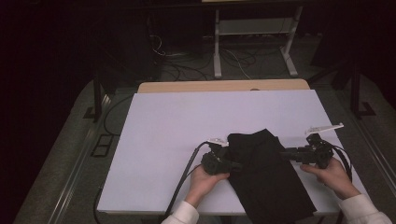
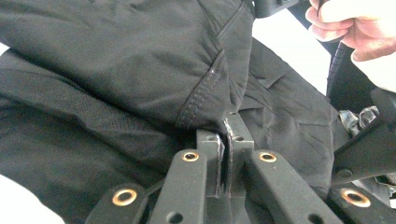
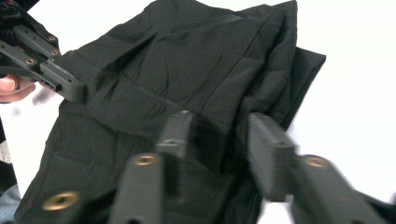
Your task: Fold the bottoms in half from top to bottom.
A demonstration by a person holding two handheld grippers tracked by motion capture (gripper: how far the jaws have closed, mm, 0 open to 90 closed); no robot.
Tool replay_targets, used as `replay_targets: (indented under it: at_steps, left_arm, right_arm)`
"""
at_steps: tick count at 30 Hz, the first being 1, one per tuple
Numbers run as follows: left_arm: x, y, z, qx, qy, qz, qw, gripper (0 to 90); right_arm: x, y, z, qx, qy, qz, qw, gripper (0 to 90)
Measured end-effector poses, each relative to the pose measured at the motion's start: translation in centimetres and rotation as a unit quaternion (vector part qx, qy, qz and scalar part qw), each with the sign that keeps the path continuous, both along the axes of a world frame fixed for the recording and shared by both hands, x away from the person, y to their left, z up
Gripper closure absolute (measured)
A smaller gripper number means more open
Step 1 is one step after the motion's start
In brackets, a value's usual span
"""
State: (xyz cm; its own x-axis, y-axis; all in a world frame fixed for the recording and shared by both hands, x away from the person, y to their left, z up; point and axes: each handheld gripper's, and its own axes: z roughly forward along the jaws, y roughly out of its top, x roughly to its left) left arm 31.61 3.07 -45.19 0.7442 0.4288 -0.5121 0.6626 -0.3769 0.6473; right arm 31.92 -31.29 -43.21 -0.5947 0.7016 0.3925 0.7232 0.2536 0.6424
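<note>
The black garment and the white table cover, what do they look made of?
Garment: seemingly a thin woven fabric, matte black, with fine creases, a stitched seam and a gathered edge; one layer looks like mesh, though that is uncertain. Table cover: smooth, flat, matte white sheet, possibly paper or board; a wooden edge shows beyond it.

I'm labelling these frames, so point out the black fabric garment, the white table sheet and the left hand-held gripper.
black fabric garment (image 1: 268, 177): high view, middle of cloth.
white table sheet (image 1: 187, 121): high view, bare area.
left hand-held gripper (image 2: 227, 128): left gripper view, between the closed tips.
</note>
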Motion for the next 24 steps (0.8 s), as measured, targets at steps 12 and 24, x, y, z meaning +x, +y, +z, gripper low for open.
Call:
replay_targets:
  at_steps: [12, 24]
  left_arm:
    - [0.0, -0.1, -0.1, 0.001, -0.001, -0.001, 1.0, 86.5]
    - [0.0, -0.4, -0.1, 0.004, 0.001, 0.001, 1.0, 86.5]
  right_arm:
    - [1.4, -0.1, 0.7, 0.022, -0.011, -0.025, 0.9994, 18.7]
    - [4.1, 1.4, 1.3, 0.013, -0.02, -0.007, 0.9997, 4.4]
